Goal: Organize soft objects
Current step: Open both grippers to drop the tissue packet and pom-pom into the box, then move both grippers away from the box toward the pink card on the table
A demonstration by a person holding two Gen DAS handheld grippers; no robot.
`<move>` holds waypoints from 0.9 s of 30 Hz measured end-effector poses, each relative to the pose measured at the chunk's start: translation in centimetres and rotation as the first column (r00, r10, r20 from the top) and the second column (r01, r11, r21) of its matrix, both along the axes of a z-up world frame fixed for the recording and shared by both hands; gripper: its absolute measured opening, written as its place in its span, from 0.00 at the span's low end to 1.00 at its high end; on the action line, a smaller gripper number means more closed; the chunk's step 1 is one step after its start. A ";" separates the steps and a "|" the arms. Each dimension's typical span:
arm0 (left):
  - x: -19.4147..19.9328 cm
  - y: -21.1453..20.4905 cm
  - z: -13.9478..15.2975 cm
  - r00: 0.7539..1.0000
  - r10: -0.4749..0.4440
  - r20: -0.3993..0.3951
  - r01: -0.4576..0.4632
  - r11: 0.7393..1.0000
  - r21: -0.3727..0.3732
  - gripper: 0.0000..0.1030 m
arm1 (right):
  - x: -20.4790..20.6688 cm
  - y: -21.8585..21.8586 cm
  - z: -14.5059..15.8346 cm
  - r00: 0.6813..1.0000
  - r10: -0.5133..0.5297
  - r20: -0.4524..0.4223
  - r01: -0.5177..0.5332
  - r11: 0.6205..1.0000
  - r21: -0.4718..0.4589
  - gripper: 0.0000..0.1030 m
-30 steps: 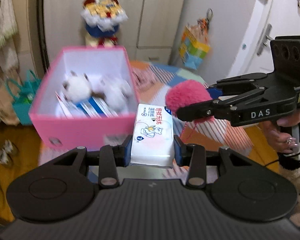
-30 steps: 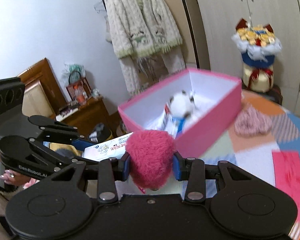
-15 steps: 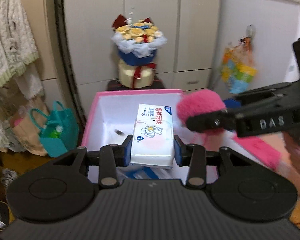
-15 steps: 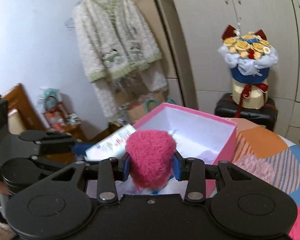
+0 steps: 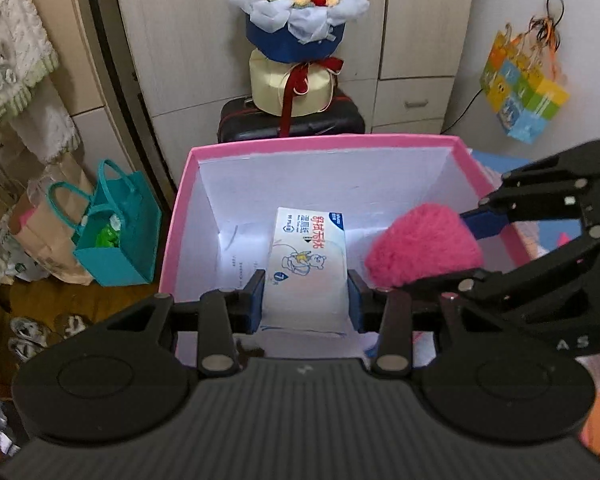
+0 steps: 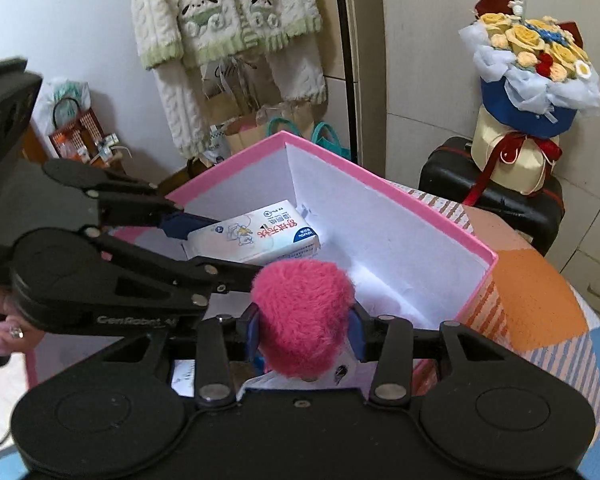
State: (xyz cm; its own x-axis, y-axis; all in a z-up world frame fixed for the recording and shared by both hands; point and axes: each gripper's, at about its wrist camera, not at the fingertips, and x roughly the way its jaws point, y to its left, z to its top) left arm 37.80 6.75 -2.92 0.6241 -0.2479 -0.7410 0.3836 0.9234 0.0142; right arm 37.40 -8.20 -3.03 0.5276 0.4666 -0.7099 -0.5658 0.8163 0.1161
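Two grippers: both over the open pink box [image 5: 168, 256], each carrying one item
Left gripper [image 5: 306, 300]: jaws closed on the tissue pack [image 5: 310, 264]; blue pads press its two long sides; pack lies flat, printed face up, far end pointing at the back wall of the box
Right gripper [image 6: 304, 334]: jaws clamped around the pink plush ball [image 6: 302, 312]; fur bulges above and past the blue pads
Tissue pack, position: held above the white interior of the box, roughly mid-width; whether it touches the floor cannot be told
Pink plush ball, position: inside the box outline, just to the right of the pack; in the left wrist view [image 5: 424, 246] it sits near the right wall
Clearance: the two grippers cross close together over the box; the left one's fingers [image 6: 188, 224] reach in just behind the ball
Box contents: white items partly visible under the right gripper, too hidden to name
Behind box: flower bouquet [image 5: 296, 12] standing on a black suitcase [image 5: 292, 124]; wardrobe doors beyond
Left of box: teal bag [image 5: 112, 236] on the floor; cream cardigan [image 6: 224, 16] hanging above
Under box: patchwork cover [image 6: 536, 304], orange and striped panels
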 end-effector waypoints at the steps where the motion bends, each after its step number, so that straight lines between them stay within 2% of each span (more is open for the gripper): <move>1: 0.0 0.1 -0.2 1.000 0.002 0.001 -0.002 1.000 0.003 0.39 | 0.1 0.2 -0.1 1.000 0.006 0.006 -0.006 1.000 -0.005 0.48; 3: 0.2 0.3 -0.1 1.000 0.003 0.008 -0.003 1.000 -0.002 0.41 | 0.2 0.1 -0.2 1.000 0.013 0.026 -0.013 1.000 -0.002 0.51; 6: -0.2 1.0 0.6 0.999 0.019 0.041 -0.018 1.000 -0.024 0.53 | 0.2 -0.8 0.2 0.999 -0.021 0.042 0.019 0.999 0.048 0.65; 9: -1.3 1.8 1.8 0.998 0.008 0.064 -0.004 0.999 -0.054 0.56 | -0.7 -1.6 0.8 0.998 -0.032 0.054 0.028 0.996 0.081 0.66; 12: -3.3 2.7 3.2 0.996 -0.006 0.084 0.011 0.998 -0.058 0.61 | -2.3 -2.0 1.4 0.997 -0.034 0.075 0.029 0.997 0.074 0.66; 21: -10.8 3.0 7.9 0.992 -0.068 0.109 0.069 0.998 -0.004 0.69 | -9.9 -2.6 5.3 0.991 0.007 0.135 -0.006 1.000 -0.007 0.66; 24: -13.5 2.7 9.0 0.990 -0.106 0.088 0.109 0.994 -0.029 0.73 | -13.0 -3.3 6.6 0.988 0.021 0.153 -0.021 1.000 -0.003 0.74; 27: -16.2 2.0 9.6 0.984 -0.155 0.084 0.159 0.986 -0.047 0.78 | -16.4 -4.5 7.2 0.984 0.020 0.180 -0.019 1.000 -0.008 0.76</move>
